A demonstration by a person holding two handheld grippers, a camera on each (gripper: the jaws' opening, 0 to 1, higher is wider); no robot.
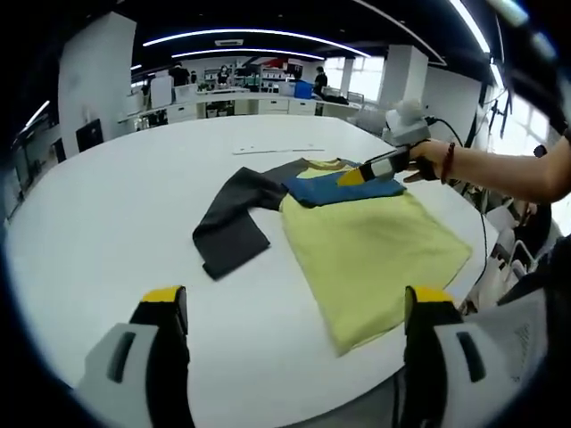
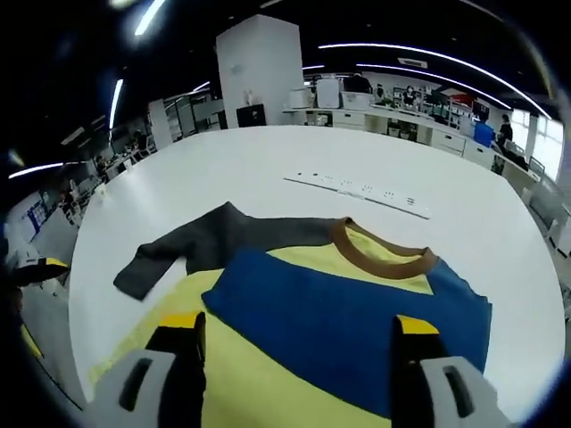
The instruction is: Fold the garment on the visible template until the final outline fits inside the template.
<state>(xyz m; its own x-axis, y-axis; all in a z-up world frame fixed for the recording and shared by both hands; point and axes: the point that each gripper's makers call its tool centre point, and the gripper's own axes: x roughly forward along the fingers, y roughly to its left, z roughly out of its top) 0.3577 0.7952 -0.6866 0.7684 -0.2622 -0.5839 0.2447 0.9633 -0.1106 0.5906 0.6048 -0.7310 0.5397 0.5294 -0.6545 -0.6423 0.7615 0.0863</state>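
A yellow shirt [image 1: 375,250] lies flat on the round white table [image 1: 98,214]. Its blue sleeve [image 1: 343,189] is folded across the chest below the brown collar [image 2: 384,250]. The dark grey sleeve [image 1: 234,223] lies spread out to the side. My left gripper [image 1: 294,308] is open above the near table edge, short of the shirt. My right gripper [image 2: 299,330] is open too, low over the blue sleeve [image 2: 348,312], with nothing between its jaws. In the left gripper view the right gripper [image 1: 350,177] comes in from the right, held by a hand [image 1: 428,159].
A thin white strip [image 2: 357,190] with dark marks lies on the table beyond the collar. The table edge runs close to the shirt's hem [image 1: 357,343]. Desks, shelves and people stand far behind in the room.
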